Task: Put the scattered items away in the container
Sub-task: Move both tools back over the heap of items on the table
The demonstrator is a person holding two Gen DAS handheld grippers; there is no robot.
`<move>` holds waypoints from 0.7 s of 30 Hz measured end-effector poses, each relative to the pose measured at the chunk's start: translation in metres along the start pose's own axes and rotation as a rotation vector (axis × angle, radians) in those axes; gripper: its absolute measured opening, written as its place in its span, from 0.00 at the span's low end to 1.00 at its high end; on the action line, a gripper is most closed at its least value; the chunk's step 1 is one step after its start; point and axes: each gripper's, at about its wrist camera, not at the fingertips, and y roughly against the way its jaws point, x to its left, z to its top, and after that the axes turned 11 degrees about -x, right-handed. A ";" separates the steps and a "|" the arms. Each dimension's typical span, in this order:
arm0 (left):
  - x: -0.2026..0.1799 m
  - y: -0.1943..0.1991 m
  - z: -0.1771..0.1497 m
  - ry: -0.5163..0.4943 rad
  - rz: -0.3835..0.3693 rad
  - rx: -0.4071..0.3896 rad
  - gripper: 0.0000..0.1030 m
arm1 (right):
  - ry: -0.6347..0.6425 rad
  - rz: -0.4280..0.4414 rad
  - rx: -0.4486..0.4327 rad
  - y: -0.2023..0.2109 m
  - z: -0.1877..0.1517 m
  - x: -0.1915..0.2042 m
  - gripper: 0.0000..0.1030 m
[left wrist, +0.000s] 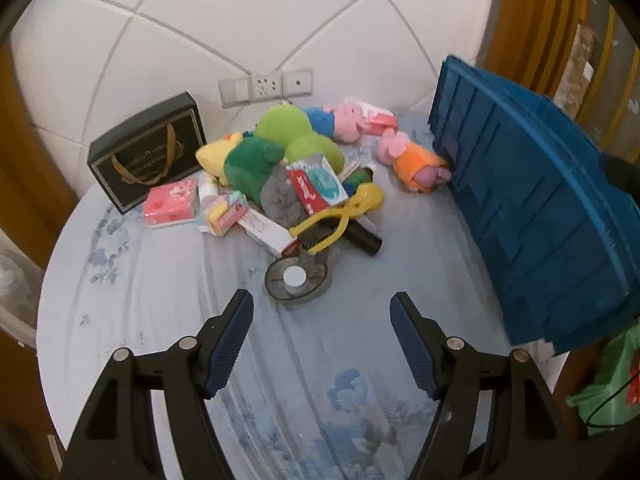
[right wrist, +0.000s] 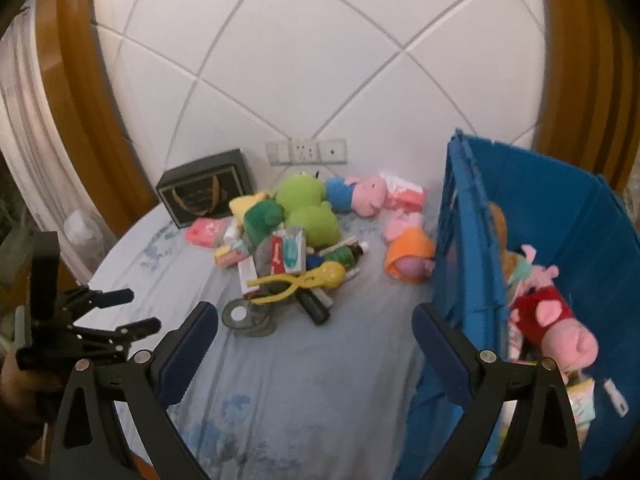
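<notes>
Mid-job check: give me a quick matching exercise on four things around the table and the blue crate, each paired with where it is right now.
Things:
1. pink pig plush in a red dress
2. pink pig plush in an orange dress
3. black rectangular gift box with gold ribbon handle
4. yellow plastic scissor-style tongs

Places:
A. lying on top of the central pile
B. inside the blue plastic crate
C. standing at the wall, far left
D. on the tablecloth just outside the crate's wall

Pairs: 1-B, 2-D, 3-C, 4-A

A home room: white tiled wall (left wrist: 248, 12) with sockets (left wrist: 266, 85), floral-clothed worktop (left wrist: 160, 300), wooden door frame (right wrist: 76, 92).
</notes>
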 end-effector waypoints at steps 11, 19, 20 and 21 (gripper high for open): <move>0.040 -0.099 -0.023 0.034 -0.043 0.048 0.68 | -0.013 -0.074 0.128 -0.054 -0.029 0.022 0.96; 0.031 -0.189 -0.037 -0.018 -0.050 0.077 0.61 | -0.028 -0.137 0.253 -0.102 -0.069 0.015 0.96; 0.030 -0.198 -0.040 -0.027 -0.047 0.081 0.57 | -0.030 -0.144 0.267 -0.108 -0.074 0.014 0.96; 0.028 -0.209 -0.045 -0.036 -0.053 0.095 0.50 | -0.033 -0.147 0.278 -0.112 -0.078 0.013 0.96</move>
